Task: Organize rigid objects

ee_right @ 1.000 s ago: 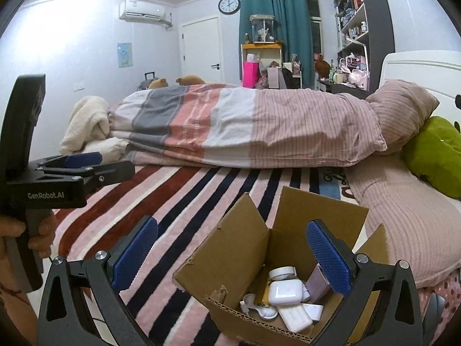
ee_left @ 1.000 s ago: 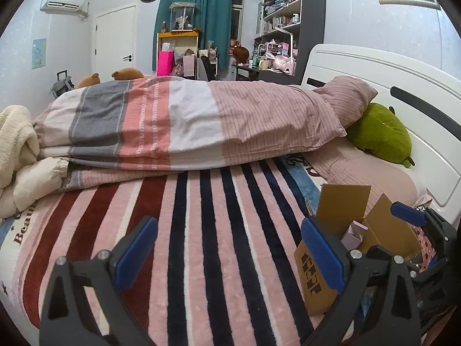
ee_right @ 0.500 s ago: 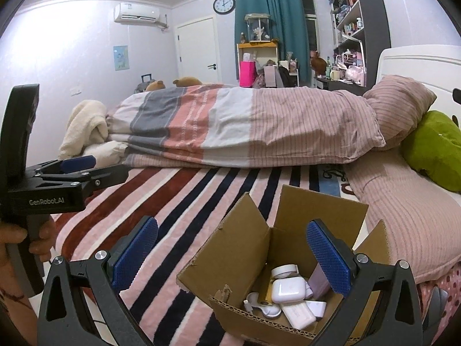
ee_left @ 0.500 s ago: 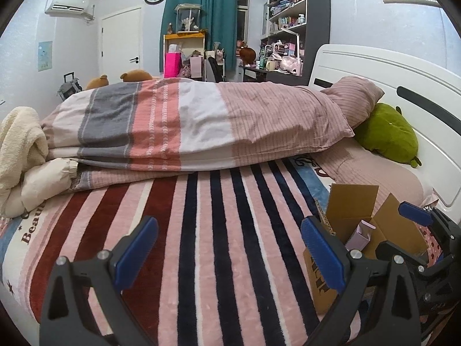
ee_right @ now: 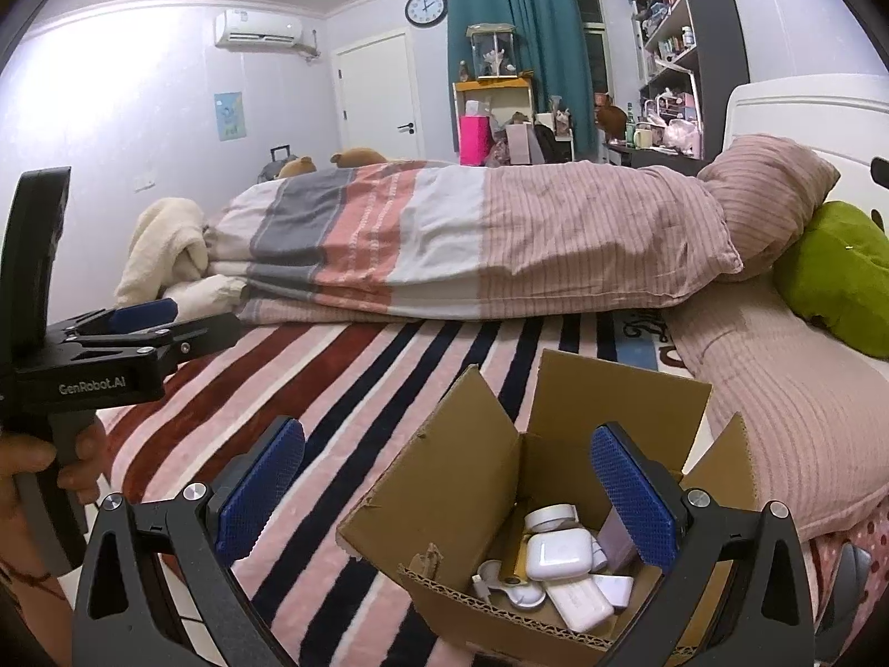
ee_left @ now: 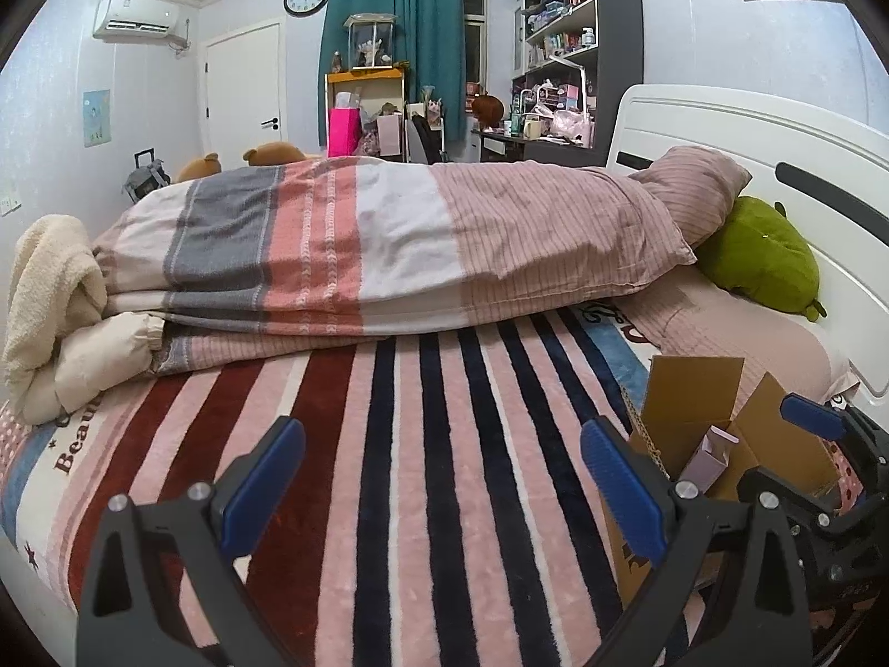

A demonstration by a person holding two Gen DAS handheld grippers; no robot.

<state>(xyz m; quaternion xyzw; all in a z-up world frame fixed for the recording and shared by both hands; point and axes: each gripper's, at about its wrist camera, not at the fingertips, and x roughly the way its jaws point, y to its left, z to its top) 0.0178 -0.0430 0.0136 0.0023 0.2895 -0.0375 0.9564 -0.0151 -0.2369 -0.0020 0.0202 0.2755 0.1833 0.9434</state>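
An open cardboard box [ee_right: 472,478] stands on the striped blanket near the bed's front edge. It holds several small white chargers and cases [ee_right: 558,556] and a lilac box [ee_right: 619,542]. My right gripper [ee_right: 444,486] is open and empty, its jaws spread just above the box's near side. My left gripper [ee_left: 441,478] is open and empty over the bare striped blanket, to the left of the box [ee_left: 694,406]. It also shows at the left of the right wrist view [ee_right: 139,322].
A folded striped duvet [ee_left: 389,244] lies across the bed behind. A pink pillow [ee_right: 772,189] and a green plush [ee_left: 761,255] sit by the white headboard [ee_left: 722,133] on the right. A cream blanket [ee_left: 50,283] is bunched at the far left.
Both grippers have drawn slightly back and up from the bed; the box sits a little lower in the right wrist view. Both jaws stay open.
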